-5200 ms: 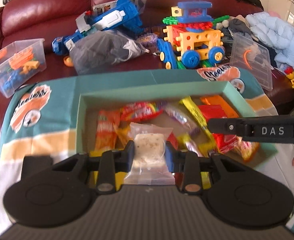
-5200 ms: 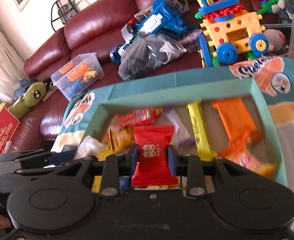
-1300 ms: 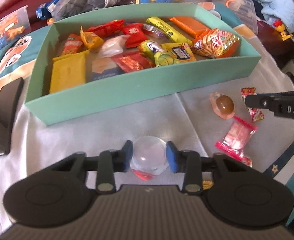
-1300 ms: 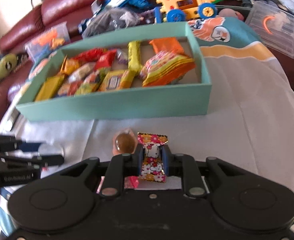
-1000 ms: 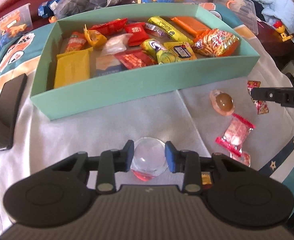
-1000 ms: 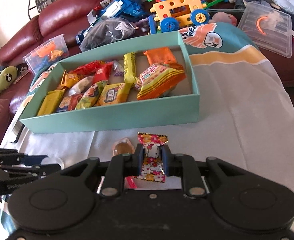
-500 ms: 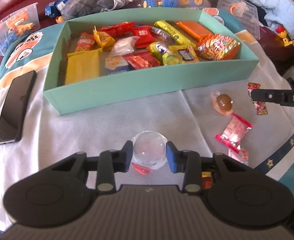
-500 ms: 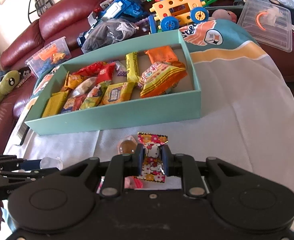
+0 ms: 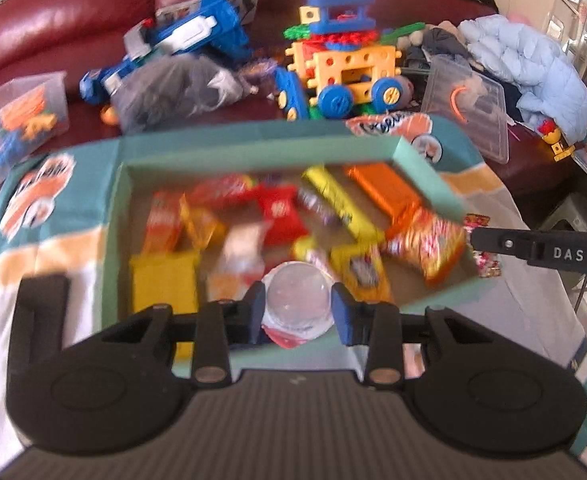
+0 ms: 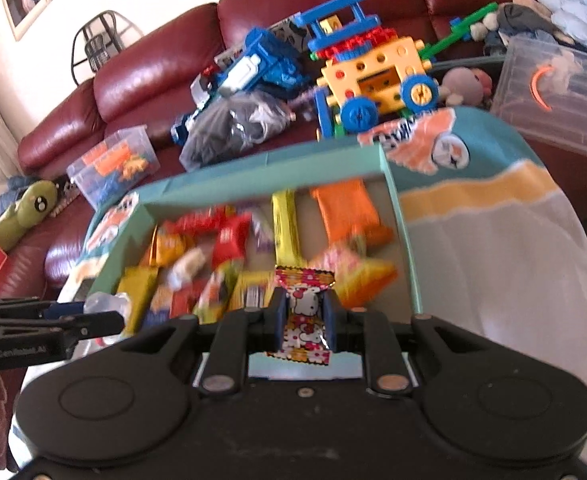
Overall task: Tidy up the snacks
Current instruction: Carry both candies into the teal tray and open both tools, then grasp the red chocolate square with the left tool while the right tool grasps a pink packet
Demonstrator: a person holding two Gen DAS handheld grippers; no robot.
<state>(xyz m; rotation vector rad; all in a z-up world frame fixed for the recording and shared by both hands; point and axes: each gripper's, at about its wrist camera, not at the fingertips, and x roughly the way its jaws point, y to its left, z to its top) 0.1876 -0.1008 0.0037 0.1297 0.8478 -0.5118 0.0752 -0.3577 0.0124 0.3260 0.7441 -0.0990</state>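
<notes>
So both grippers are carrying a snack toward the teal cardboard box (image 9: 253, 142) of packets at this point. The left gripper (image 9: 296, 309) is clamped on a clear round plastic jelly cup with a red foil lid (image 9: 296, 304), and it's hovering over the near wall of the box, roughly mid-width. The right gripper (image 10: 304, 317) is pinching a small cartoon-cat candy in a flowery foil wrapper (image 10: 304, 314), jaws nearly together around its narrow middle, sitting over the right end of the box above the orange-and-pink puffed snack bag (image 10: 353, 272).

Looks like the drop-off step to me. Next move probably calls for getting each piece fully past the near wall, then letting go.

Room-wise, the box is getting pretty packed; the yellow bar (image 9: 339, 204) and the flat orange packet (image 9: 381, 190) are taking up the right half, so bare floor is mostly showing in small gaps. The right gripper's finger is also poking in from the side in the left view, close to the box's right corner, so I'd say the two tools are needing to keep apart while releasing.
</notes>
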